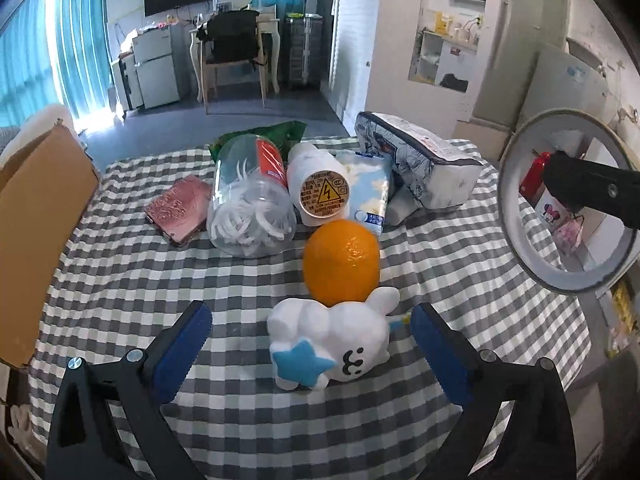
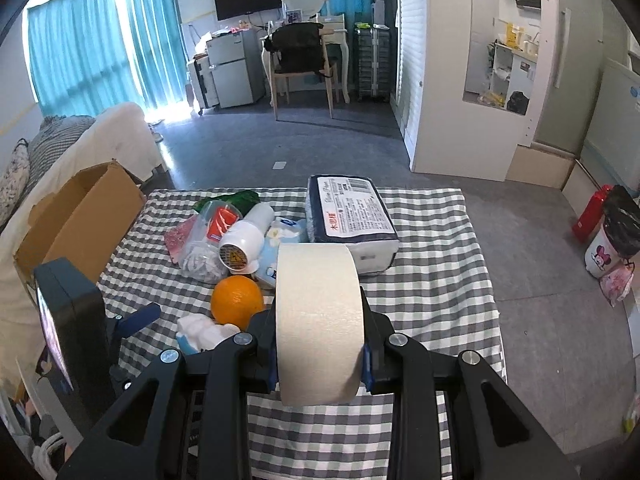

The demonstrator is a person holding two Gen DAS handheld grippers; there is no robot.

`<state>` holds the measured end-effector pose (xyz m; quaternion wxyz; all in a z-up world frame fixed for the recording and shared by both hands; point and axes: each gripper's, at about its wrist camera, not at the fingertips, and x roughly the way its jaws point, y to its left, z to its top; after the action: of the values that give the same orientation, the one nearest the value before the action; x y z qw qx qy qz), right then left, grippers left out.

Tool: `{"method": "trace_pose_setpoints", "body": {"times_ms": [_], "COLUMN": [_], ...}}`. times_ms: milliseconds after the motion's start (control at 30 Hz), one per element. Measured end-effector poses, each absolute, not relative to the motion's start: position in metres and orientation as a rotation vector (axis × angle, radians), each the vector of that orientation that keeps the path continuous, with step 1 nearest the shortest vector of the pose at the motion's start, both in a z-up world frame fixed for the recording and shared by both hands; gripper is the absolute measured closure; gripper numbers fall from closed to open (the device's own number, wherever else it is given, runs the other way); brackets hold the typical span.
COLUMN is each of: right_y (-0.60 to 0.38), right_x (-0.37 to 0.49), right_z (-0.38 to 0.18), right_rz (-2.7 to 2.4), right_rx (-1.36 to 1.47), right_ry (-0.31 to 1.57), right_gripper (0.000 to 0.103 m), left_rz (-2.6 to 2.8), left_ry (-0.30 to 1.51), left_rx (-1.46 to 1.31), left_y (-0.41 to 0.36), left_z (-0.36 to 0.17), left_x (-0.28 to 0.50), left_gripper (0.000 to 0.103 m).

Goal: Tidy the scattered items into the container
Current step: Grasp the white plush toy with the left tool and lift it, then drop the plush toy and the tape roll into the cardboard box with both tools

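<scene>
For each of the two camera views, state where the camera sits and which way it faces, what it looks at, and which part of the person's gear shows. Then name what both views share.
Left wrist: on the left gripper, low over the checked table, facing the room; open blue fingers flank the white plush toy.
Right wrist: on the right gripper, higher, facing likewise; shut on the tape roll; left gripper visible.
Shared: orange, cardboard box, tissue pack.
</scene>
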<state>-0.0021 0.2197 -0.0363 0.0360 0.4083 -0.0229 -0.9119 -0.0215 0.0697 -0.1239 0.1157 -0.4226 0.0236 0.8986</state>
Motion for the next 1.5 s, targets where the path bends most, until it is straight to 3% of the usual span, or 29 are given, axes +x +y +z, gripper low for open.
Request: {"method": "trace_pose_setpoints", "body": {"times_ms": [267,300,333,367,733,1100,1500], "right_y": [0.218,0.218,0.218,0.219,0.217,0.194,0.098], "right_x": [-0.009,-0.010,-0.010,-0.011,-0.007,-0.004,-0.019], "right_z": [-0.040,-0.041,-0.041,-0.042,-0.043,-0.024,0.012], "right_rz": [-2.788,-2.787,-2.786,-2.785,-2.786,-2.787,-2.695], "right_rx": [1.259,1.260,1.261,1.263,1.259,1.187,1.054], "right_ry": [-0.072,-0.073,-0.074,-0.074,-0.078,-0.065,0.063], "right_gripper": [0.074,0.074,0.074,0.074,0.074,0.074,0.074], "left_rz": [2.603,2.596,2.582,2.568,2.596,2.732,2.989], "left_ry": [0.080,0.072,0.061,0.057,0.043,0.061,-0.046], "left_rx": [-1.265,-1.272,-1.281,-1.292,-1.258,-1.137,-1.004], "left_y": [0.080,0.080,0.079,0.079,0.064,0.022,-0.096], "left_z": [-0.140,-0.142,-0.144,-0.146,-0.131,-0.074,0.007], "left_x": [-0.027,-0.027,-0.029,-0.030,-0.026,-0.006,0.007], "left_gripper": [0.001,0.005,0.019,0.023,0.024,0.024,0.024]}}
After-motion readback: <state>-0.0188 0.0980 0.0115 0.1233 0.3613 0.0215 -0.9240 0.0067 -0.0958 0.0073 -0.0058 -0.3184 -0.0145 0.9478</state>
